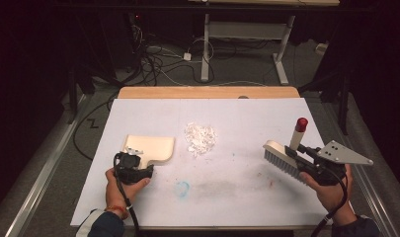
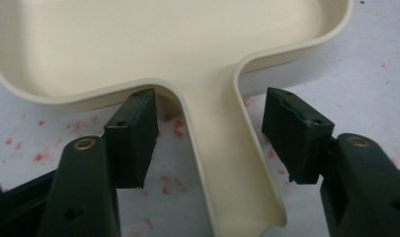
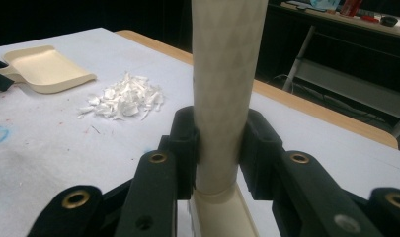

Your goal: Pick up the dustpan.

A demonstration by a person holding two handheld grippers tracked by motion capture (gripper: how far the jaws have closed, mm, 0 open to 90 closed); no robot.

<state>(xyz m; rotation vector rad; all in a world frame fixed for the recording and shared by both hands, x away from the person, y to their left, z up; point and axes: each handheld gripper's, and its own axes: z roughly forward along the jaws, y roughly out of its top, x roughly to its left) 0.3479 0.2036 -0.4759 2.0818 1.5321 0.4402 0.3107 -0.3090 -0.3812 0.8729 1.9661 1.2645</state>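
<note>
A cream dustpan (image 1: pixel 150 147) (image 2: pixel 163 39) (image 3: pixel 44 66) lies flat at the table's left. My left gripper (image 1: pixel 144 167) (image 2: pixel 212 123) is open, a jaw on either side of the pan's handle with a gap at each side. A brush (image 1: pixel 279 157) with a pale handle (image 3: pixel 227 74) and a red end cap (image 1: pixel 301 123) is held above the table's right side. My right gripper (image 1: pixel 294 150) (image 3: pixel 222 148) is shut on that handle. A pile of white paper scraps (image 1: pixel 201 138) (image 3: pixel 123 96) sits mid-table, between the pan and the brush.
A white sheet (image 1: pixel 237 197) covers the table, with a blue smudge (image 1: pixel 182 187) near the front and faint red specks. A wooden edge (image 1: pixel 207 92) shows at the far side. Cables and a desk frame (image 1: pixel 247 44) lie on the floor beyond.
</note>
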